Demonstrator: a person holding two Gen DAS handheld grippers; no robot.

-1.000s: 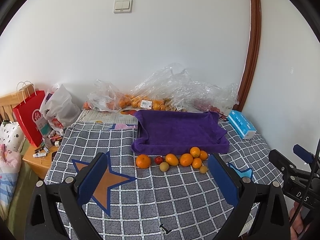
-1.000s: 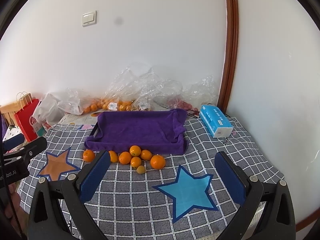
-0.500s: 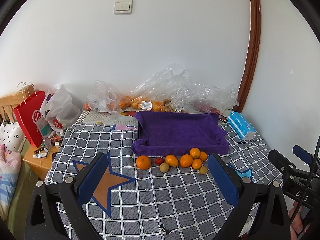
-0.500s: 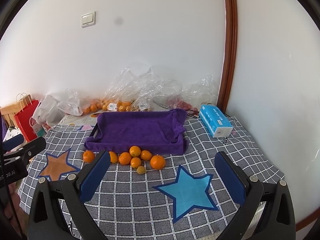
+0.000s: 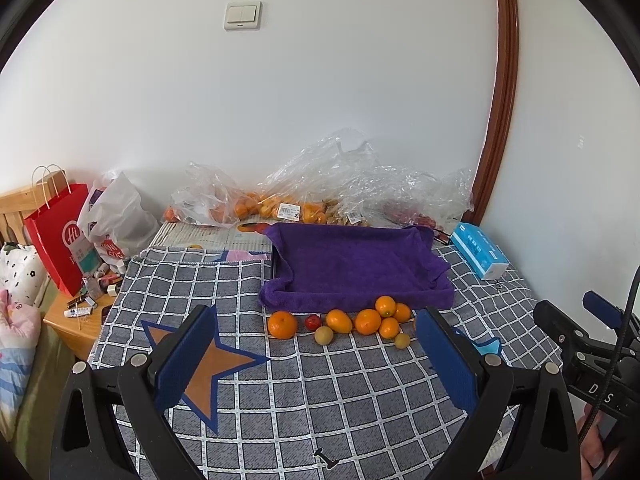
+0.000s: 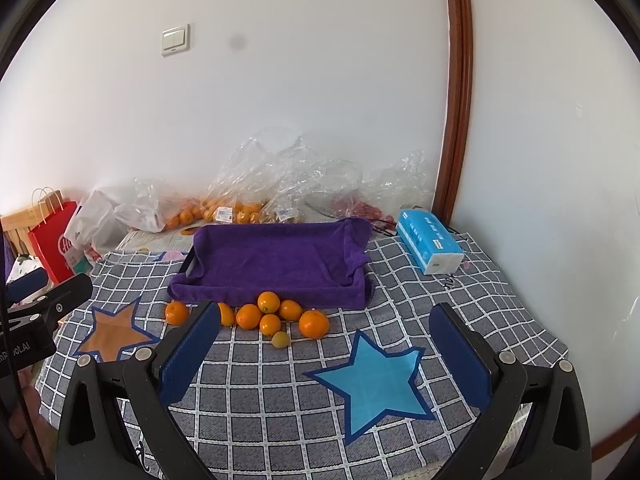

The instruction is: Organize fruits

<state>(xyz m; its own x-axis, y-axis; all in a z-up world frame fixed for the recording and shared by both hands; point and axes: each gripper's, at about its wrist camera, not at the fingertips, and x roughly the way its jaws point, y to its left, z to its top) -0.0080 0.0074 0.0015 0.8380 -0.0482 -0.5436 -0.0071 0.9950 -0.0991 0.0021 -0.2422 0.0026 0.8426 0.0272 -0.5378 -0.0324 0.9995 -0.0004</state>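
Orange fruits lie well beyond both spread, empty fingers; farthest possibly hidden.

Oranges: 6. Small yellow fruits: 2. Red fruit: 1. Tray: 1. Tissue pack: 1.

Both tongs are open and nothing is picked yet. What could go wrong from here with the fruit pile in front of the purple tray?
1. The oranges lie touching in a tight cluster, one perched on top; gripping one may send its neighbours rolling across the checked cloth.
2. The small red fruit and the yellowish ones look soft; the left tongs might bruise them.
3. The purple towel drapes loosely over the tray, so the right tongs might snag it.
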